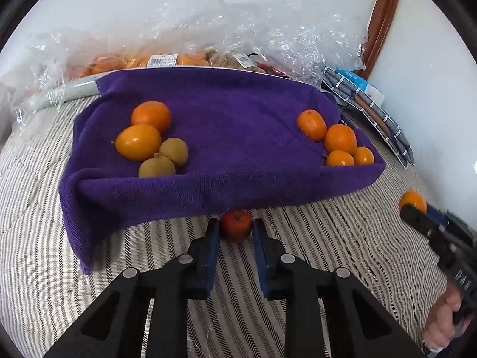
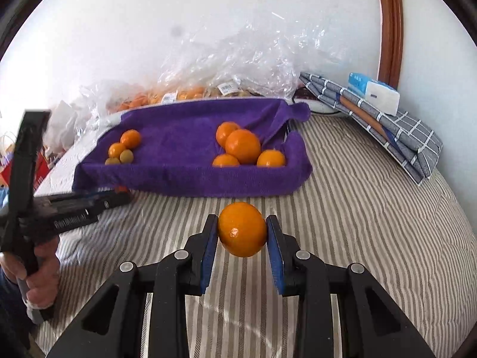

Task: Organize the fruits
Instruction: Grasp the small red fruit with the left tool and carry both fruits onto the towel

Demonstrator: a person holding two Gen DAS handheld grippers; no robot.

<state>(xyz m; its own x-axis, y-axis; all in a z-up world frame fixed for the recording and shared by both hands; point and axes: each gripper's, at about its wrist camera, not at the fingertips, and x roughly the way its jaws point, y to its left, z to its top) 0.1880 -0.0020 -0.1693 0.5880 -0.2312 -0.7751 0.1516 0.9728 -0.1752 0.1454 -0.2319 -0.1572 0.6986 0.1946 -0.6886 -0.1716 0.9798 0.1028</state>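
The left gripper (image 1: pixel 236 232) pinches a red apple (image 1: pixel 236 225) on the striped bed (image 1: pixel 328 238), hard against the near wall of the purple-towelled tray (image 1: pixel 226 191); the right gripper (image 2: pixel 242 232) pinches an orange (image 2: pixel 242 229) before that wall. Inside the tray, oranges and brown fruits (image 1: pixel 165 159) cluster left, more oranges (image 1: pixel 340 138) right; crinkled plastic bags (image 1: pixel 253 38) rise behind it.

Both cameras ride low over a striped bedcover (image 1: pixel 328 238), tilted down and facing the white wall. The left view sits close to the purple towel (image 1: pixel 223 137), filling mid-frame; the right view stands farther back, towel (image 2: pixel 179 176) at centre left. Each catches the other's gripper at its frame edge.
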